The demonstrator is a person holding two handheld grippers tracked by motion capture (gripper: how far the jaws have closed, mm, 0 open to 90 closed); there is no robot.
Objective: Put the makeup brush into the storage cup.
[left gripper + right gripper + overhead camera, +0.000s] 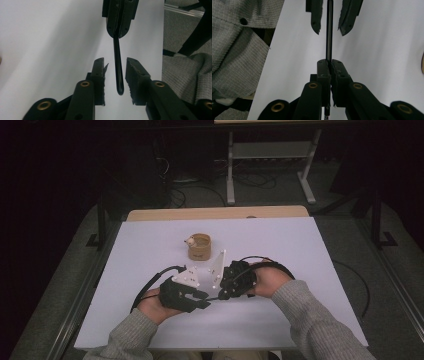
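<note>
High view. Both grippers low over the white table (280, 320), tips facing each other near the middle: left gripper (206, 299) pointing right, right gripper (223, 294) pointing left. Forearms in grey sleeves (320, 325) entering from the bottom edge, hands wrapped round the gripper bodies, wrists turned inward. Wooden cup (199, 246) well beyond both tips, untouched. Rod too thin to make out here.

Left gripper view. Own jaws spread, with the free end of a thin black rod (118, 72) between them, touching neither pad as far as can be told. Right gripper (119, 31) ahead, jaws pressed on the rod's far end. Risk, as a judgement: closing off-centre would push the rod sideways and lever it out of the other grip; a rounded tip this near the pads' roots may also squirt out under pressure.

Right gripper view. Own jaws pinched on the rod (329, 32), which runs straight ahead into the gap of the left gripper (329, 29), its jaws apart either side. Further risk: letting go here before the other jaws close would drop the rod onto the table.
</note>
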